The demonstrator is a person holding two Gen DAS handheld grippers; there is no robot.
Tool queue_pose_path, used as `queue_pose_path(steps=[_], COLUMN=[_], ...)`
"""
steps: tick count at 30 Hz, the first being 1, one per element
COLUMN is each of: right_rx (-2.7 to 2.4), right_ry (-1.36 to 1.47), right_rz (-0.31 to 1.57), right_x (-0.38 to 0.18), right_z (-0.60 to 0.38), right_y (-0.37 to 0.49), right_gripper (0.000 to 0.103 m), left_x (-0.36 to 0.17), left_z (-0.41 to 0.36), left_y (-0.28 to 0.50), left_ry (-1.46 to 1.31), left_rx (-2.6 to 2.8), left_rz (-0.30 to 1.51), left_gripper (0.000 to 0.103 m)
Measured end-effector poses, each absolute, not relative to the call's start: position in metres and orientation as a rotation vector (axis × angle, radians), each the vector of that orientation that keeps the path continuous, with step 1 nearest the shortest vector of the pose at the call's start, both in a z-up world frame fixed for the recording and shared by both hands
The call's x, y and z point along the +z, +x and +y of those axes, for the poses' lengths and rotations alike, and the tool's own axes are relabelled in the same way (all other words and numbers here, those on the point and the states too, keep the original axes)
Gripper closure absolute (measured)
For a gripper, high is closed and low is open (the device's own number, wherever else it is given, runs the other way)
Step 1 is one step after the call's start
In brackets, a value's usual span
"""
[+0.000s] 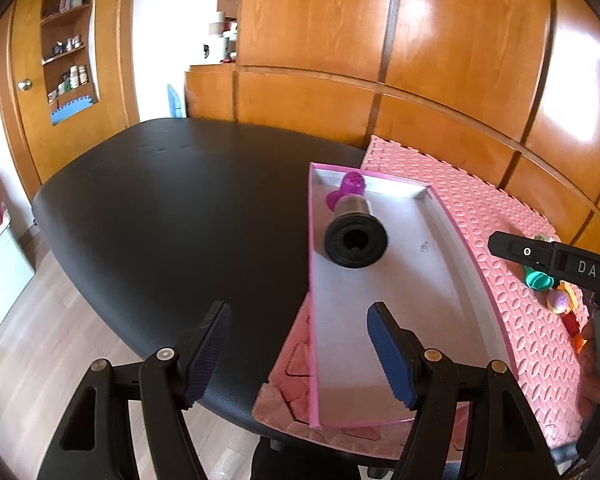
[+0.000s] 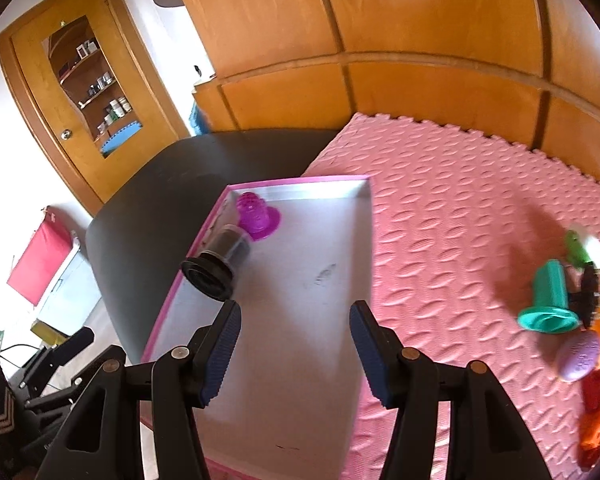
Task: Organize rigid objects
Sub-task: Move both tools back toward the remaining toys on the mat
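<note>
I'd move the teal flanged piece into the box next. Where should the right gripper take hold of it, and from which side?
Probably the cylinder body of the teal piece, above its wide flange, coming down from above with the right gripper. It lies tilted on the pink mat, flange nearest, with other toys crowding its far and right sides.

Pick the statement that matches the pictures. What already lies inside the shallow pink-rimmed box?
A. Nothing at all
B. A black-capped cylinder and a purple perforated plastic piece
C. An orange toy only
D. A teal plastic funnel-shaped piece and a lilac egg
B: the black-capped cylinder and purple perforated plastic piece lie at the far end of the shallow pink-rimmed box.
</note>
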State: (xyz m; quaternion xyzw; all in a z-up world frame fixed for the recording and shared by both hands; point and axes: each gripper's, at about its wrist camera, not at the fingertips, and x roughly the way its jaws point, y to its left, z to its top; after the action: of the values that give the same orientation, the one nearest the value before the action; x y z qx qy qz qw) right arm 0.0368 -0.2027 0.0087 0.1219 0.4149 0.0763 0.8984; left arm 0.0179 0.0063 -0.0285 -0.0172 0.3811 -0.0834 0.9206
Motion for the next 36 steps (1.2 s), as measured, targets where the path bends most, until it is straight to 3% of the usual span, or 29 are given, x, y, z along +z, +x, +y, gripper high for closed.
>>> queue_pose_path(steps=[14,27,36], right_rx=[0.038,-0.303,-0.558], right_ry=[0.226,0.304,0.499], right_rz=[0.808,0.757,0.692], right_x=[0.019,0.016,-0.018], right_z=[-0.264,-0.403,-0.496], right_y=[0.003,-0.045,-0.094], right_gripper=[0.046,0.046,0.046], left_x=[-0.025,-0.016,-0.015], left_z=[-0.021,-0.061,-0.116], left_y=[0.011,0.014,0.012], left_ry=[0.021,0.09,0.183], left_rx=[-0.233,-0.336,-0.48], left_rz=[0.784,0.783,0.799], left_gripper=[0.029,0.029,0.029])
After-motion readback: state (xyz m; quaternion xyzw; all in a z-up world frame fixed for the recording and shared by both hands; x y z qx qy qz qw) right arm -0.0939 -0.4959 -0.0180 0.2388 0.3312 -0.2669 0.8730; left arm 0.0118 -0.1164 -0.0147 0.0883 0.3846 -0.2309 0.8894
